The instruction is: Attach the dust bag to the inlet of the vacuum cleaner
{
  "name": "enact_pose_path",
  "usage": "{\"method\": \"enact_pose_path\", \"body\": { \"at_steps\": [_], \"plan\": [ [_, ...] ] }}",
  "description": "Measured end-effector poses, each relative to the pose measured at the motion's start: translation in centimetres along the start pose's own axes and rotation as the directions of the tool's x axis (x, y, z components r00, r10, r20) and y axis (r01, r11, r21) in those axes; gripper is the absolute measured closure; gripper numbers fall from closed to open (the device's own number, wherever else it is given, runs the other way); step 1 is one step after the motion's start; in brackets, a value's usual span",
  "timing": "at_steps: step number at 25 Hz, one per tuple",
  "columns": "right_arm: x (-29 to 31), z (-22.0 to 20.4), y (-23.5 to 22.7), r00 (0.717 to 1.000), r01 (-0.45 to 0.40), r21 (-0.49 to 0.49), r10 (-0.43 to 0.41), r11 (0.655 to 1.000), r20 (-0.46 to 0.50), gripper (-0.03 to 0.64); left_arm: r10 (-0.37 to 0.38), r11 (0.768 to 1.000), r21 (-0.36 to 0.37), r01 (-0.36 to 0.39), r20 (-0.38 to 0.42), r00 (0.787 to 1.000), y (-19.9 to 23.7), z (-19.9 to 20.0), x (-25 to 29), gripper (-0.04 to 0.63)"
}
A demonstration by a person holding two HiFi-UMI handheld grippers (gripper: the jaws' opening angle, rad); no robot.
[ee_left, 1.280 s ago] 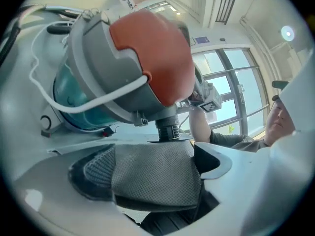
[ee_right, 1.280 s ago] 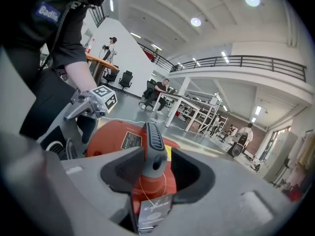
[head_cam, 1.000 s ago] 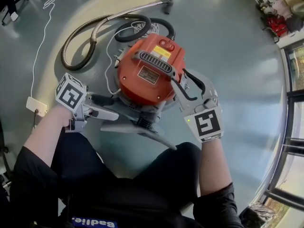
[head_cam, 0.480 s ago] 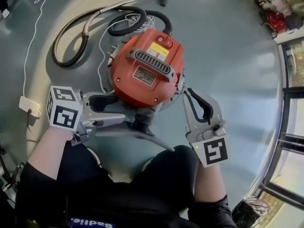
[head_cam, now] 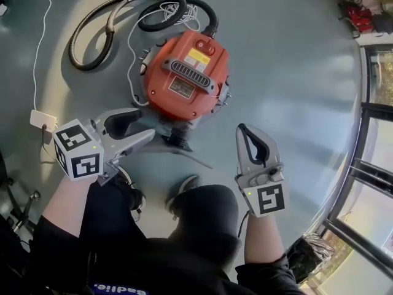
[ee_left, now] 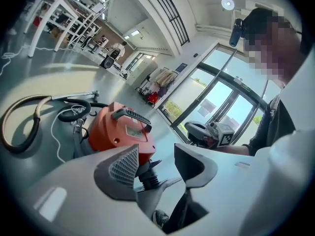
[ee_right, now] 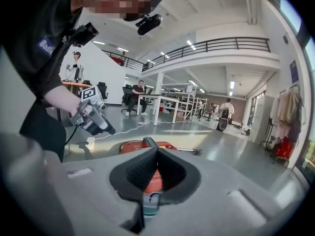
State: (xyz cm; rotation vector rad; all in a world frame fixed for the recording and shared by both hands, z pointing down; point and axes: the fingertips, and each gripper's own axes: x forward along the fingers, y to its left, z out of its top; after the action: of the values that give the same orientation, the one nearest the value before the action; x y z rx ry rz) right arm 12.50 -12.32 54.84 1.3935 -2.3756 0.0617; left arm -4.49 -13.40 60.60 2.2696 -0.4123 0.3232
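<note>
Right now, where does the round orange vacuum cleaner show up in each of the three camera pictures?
Head view: the round orange vacuum cleaner sits in the upper centre, seen from above.
Left gripper view: it is left of centre, at middle height, seen from the side.
Right gripper view: only its top peeks out, low and just left of centre.
Shared landmark: the black ribbed handle on its top.
</note>
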Motion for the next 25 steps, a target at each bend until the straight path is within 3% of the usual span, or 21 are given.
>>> {"method": "enact_pose_path", "body": {
  "at_steps": [4, 7, 12, 16, 21, 25],
  "plan": [
    [-2.6, 3.5, 1.5, 0.999, 0.016, 0.093, -0.012, 0.996, -0.049, 0.624, 0.050, 0.999, 0.019, -0.051, 0.035, 0.998, -4.2, 3.7, -2.7, 0.370],
    [-4.4, 7.5, 3.8, 0.998, -0.003, 0.095, 0.009, 0.995, -0.065, 0.624, 0.069, 0.996, 0.046, -0.072, 0.067, 0.995, -7.8, 6.9, -5.1, 0.376],
    [-9.3, 11.8, 3.8, 0.987, 0.043, 0.198, -0.010, 0.979, -0.162, 0.624, 0.101, 0.990, 0.096, -0.108, 0.077, 0.992, -14.3, 10.2, -8.7, 0.391],
    [-13.3, 17.2, 5.0, 0.988, 0.002, 0.217, 0.031, 0.976, -0.150, 0.624, 0.109, 0.992, 0.061, -0.113, 0.065, 0.992, -21.0, 11.5, -11.8, 0.397],
    [-17.6, 22.4, 5.9, 0.992, -0.054, 0.213, 0.077, 0.976, -0.103, 0.624, 0.113, 0.989, 0.086, -0.119, 0.078, 0.991, -29.9, 13.5, -14.6, 0.402],
    [-20.5, 25.9, 6.2, 0.988, -0.124, 0.182, 0.139, 0.976, -0.074, 0.624, 0.172, 0.978, 0.097, -0.184, 0.116, 0.978, -35.0, 14.6, -16.6, 0.405]
  ]
}}
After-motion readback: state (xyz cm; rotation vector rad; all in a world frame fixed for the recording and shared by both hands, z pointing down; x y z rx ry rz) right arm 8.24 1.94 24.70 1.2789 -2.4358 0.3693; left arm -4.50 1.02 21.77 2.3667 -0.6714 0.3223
